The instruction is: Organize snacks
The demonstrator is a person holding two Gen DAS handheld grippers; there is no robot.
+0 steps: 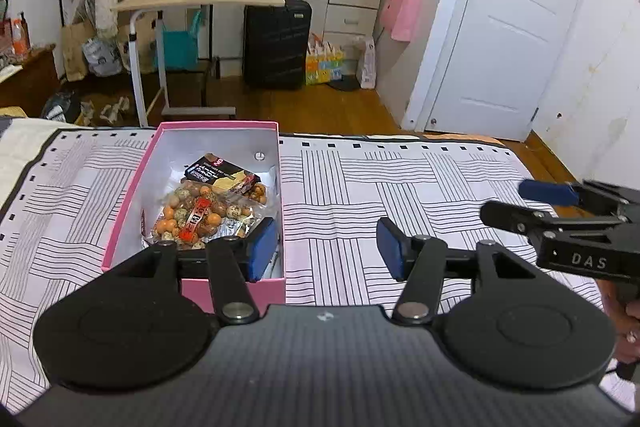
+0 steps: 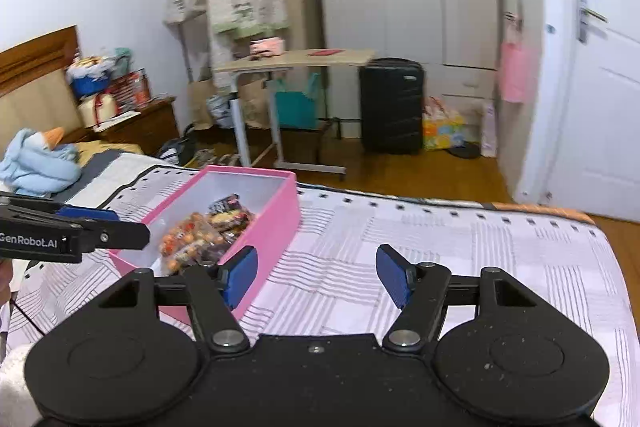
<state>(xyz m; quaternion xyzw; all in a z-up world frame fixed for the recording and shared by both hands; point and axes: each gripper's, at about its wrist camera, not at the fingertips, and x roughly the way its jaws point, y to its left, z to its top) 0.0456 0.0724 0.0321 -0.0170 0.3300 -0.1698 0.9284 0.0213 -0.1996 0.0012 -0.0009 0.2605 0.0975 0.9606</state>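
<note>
Snacks: clear bag of mixed rice crackers (image 1: pixel 198 217) and a black-and-gold packet (image 1: pixel 222 173), both lying in the pink box (image 1: pixel 120 223), toward its near end. Box open, lidless, resting on the striped bedspread (image 1: pixel 400 183). No loose snacks visible on the spread (edges partly hidden by the rigs).

Left gripper (image 1: pixel 326 245): blue pads apart, nothing between them, poised above the box's near right corner. Right gripper (image 2: pixel 318 277): fingers likewise spread and empty, over the bedspread just beside the box.

Likely step: drawing clear after a drop. To do well: keep both rigs above the rim, avoid nudging the light cardboard wall, check the bag sits flat.
</note>
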